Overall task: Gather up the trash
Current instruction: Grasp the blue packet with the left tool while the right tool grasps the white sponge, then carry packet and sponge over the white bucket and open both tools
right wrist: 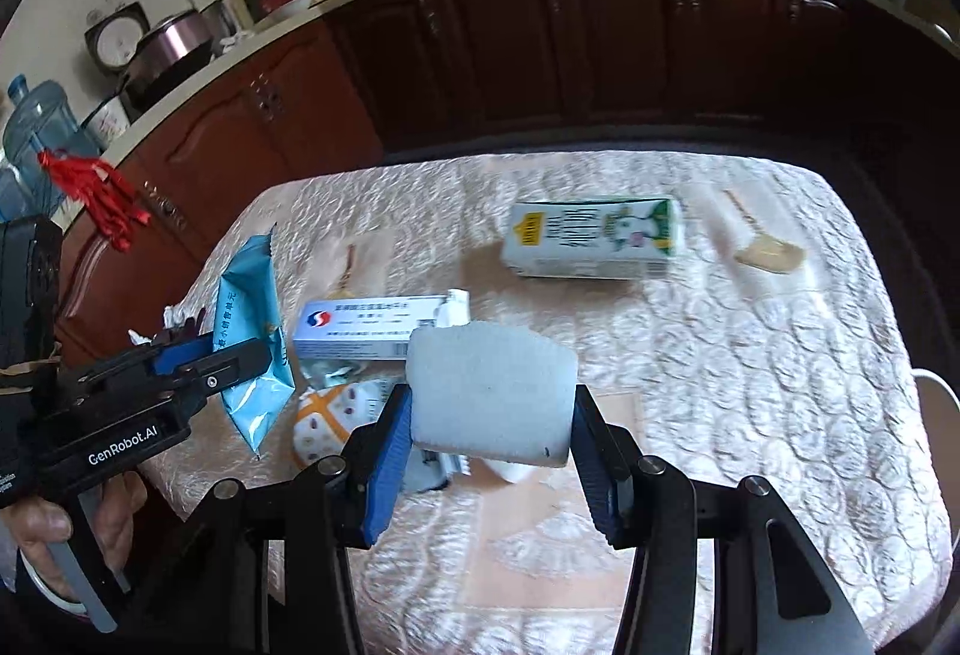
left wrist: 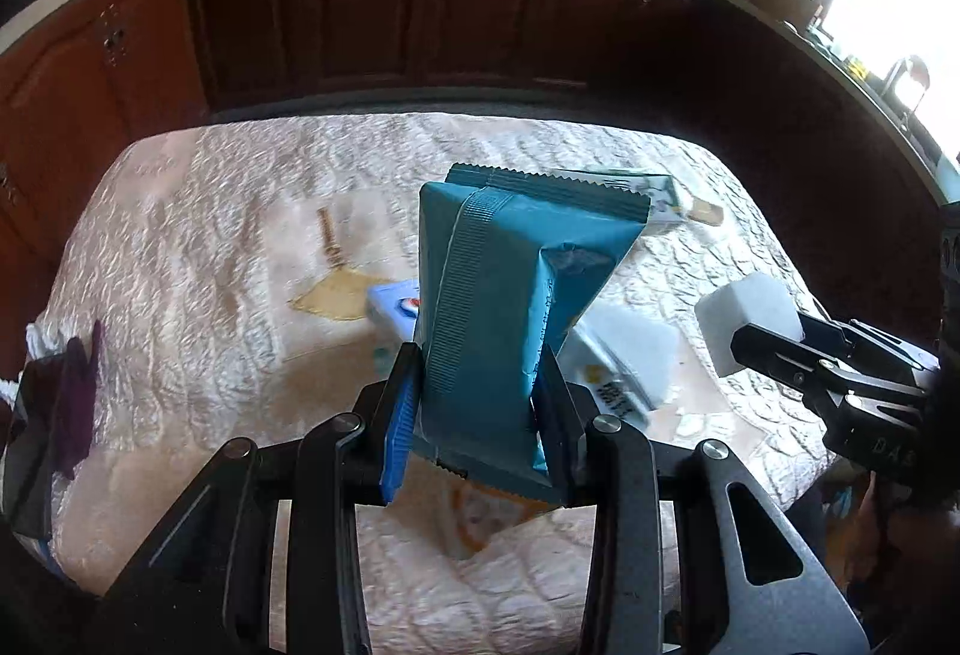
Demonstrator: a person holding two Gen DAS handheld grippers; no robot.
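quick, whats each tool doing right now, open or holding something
Left tool: closed on the blue snack wrapper, held up above the table.
Right tool: closed on the white foam block.

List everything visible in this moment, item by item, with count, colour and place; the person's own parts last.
snack wrapper: 1, teal-blue, held upright in the left tool
foam block: 1, white, held in the right tool
medicine box: 1, white and blue, on the table, left of centre
milk carton: 1, white and green, lying on the table's far side
wooden spoon: 1, tan, far right of the table
patterned packet: 1, orange and white, near left edge of the table
table: 1, pale pink quilted cover
cabinets: dark brown row beyond the table
left tool: 1, black, blue pads
right tool: 1, black, blue pads
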